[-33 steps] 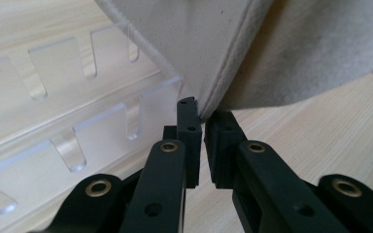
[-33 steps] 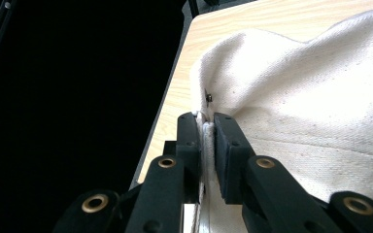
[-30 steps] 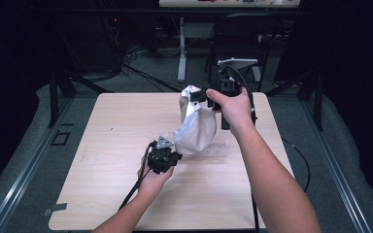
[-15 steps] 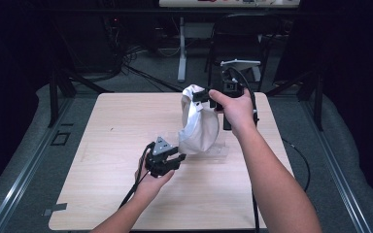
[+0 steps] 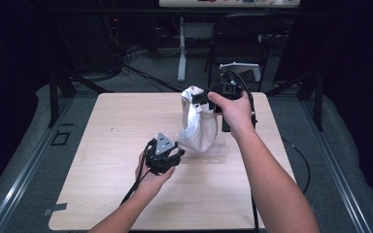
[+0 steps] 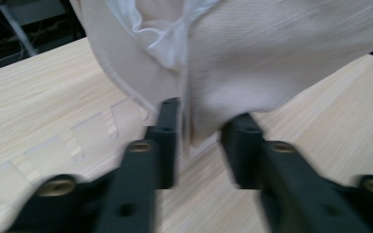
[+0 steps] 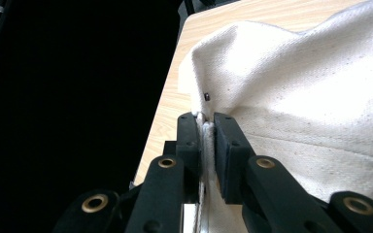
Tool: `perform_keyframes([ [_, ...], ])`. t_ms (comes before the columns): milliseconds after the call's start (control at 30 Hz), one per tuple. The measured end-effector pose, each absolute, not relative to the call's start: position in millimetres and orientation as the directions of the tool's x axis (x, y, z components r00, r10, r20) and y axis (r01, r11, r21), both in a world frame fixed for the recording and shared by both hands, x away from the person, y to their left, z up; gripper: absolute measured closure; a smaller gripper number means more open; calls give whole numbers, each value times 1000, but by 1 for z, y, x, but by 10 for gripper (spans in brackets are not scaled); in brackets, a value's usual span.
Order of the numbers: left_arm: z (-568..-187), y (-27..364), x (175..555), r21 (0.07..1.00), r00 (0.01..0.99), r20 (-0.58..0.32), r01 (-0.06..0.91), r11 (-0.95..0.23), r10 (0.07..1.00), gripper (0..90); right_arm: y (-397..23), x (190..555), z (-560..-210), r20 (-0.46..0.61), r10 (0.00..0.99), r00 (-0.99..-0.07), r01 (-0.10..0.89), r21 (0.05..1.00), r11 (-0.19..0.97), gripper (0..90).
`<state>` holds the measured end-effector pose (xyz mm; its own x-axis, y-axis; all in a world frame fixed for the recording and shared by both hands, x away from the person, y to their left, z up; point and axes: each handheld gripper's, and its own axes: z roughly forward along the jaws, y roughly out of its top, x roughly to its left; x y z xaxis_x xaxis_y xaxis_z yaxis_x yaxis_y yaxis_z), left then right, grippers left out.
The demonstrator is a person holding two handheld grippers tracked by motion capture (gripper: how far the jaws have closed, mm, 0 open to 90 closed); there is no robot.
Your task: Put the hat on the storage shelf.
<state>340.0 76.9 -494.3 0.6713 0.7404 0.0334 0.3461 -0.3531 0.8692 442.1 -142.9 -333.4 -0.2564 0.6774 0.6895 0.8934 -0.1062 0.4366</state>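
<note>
A cream cloth bag hangs over the wooden table, its lower end near the tabletop. My right gripper holds it up by the top hem; in the right gripper view the jaws are shut on the doubled seam of the cloth. My left gripper sits at the bag's lower left. In the left gripper view its jaws have just been closing. The bag's bottom corner hangs between them with a gap still showing.
A thin clear sheet with a notched edge lies on the table under the bag. A dark chair and cables stand behind the far edge. Black frame posts flank the table on the left.
My left gripper has lifted a little and shifted slightly at the bag's lower edge. My right hand still holds the bag up in the same place.
</note>
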Motion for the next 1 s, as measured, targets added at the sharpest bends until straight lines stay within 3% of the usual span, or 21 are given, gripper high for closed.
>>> perform_keyframes([
  [67, -495, 77, 340, 866, 665, 39, 349, -357, 746, 832, -143, 442, -334, 689, 678, -258, 894, 437, -104, 822],
  [567, -496, 84, 349, 814, 646, -70, 477, -331, 760, 860, -140, 443, -345, 676, 697, -240, 906, 415, -90, 821],
  [1000, -504, 84, 350, 793, 653, -58, 490, -362, 755, 846, -139, 444, -353, 670, 706, -228, 914, 397, -82, 820],
])
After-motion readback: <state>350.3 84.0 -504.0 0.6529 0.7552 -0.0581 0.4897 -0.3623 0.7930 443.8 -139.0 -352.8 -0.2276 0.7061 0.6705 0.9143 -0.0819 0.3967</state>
